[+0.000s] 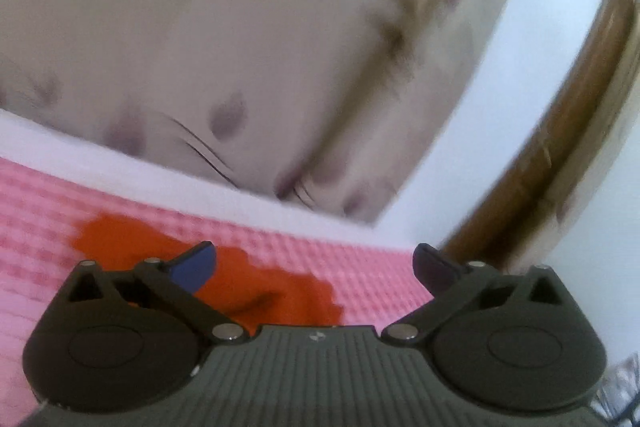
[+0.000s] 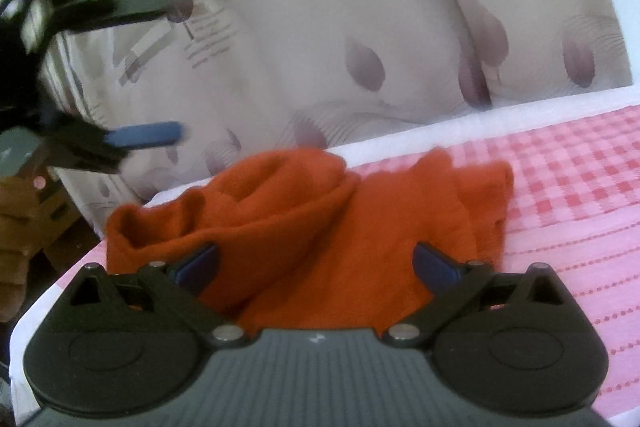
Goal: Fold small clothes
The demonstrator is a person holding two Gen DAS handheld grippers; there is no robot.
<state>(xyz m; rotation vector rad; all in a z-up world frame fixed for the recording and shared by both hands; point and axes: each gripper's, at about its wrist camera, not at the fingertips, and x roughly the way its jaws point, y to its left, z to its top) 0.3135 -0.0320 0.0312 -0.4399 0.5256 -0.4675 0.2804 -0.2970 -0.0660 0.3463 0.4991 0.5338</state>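
Observation:
An orange knitted garment (image 2: 304, 219) lies crumpled on the pink checked cloth (image 2: 580, 195), with a rolled fold at its far left. My right gripper (image 2: 316, 263) is open and empty, its fingers spread just above the garment's near part. My left gripper (image 1: 316, 267) is open and empty; in its own view the orange garment (image 1: 276, 287) lies under its left finger on the pink cloth (image 1: 48, 211). The left gripper (image 2: 176, 67) also shows blurred at the far left of the right wrist view, raised above the garment and apart from it.
Cream cushions with mauve leaf prints (image 2: 360, 39) stand behind the cloth's white border (image 2: 520, 115). A white wall (image 1: 500, 87) and a brown wooden frame (image 1: 580, 115) are at the right of the left wrist view. Brown furniture (image 2: 24, 227) sits at the left, below the bed edge.

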